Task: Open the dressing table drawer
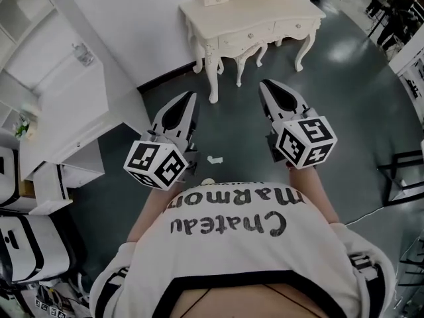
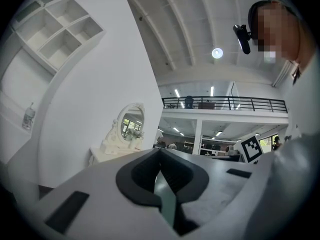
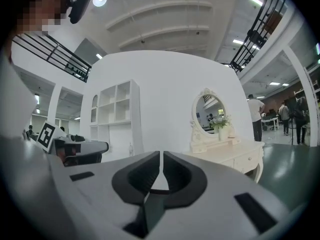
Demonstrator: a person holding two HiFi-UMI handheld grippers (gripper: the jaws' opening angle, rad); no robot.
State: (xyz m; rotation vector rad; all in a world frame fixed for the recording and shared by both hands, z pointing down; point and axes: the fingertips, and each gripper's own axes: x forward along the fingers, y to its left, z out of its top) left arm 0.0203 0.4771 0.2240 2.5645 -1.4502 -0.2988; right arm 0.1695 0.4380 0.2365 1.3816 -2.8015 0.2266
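The cream dressing table [image 1: 252,18] stands against the white wall ahead of me, with its knobbed drawers [image 1: 250,37] closed. Both grippers are held level over the dark floor, pointing at it and well short of it. My left gripper [image 1: 191,97] is shut and empty, aimed at the table's left leg. My right gripper [image 1: 264,83] is shut and empty too, a little nearer the table. In the left gripper view the jaw tips of the left gripper [image 2: 160,151] meet, with the table's oval mirror [image 2: 131,121] beyond. The right gripper [image 3: 161,154] sees the table's drawer front [image 3: 247,159] to its right.
A white shelf and cabinet unit [image 1: 66,118] runs along the left wall. A white chair [image 1: 20,244] sits at lower left. A small white scrap [image 1: 213,159] lies on the floor between the grippers. A black frame [image 1: 404,171] stands at right; people [image 1: 391,5] are far back right.
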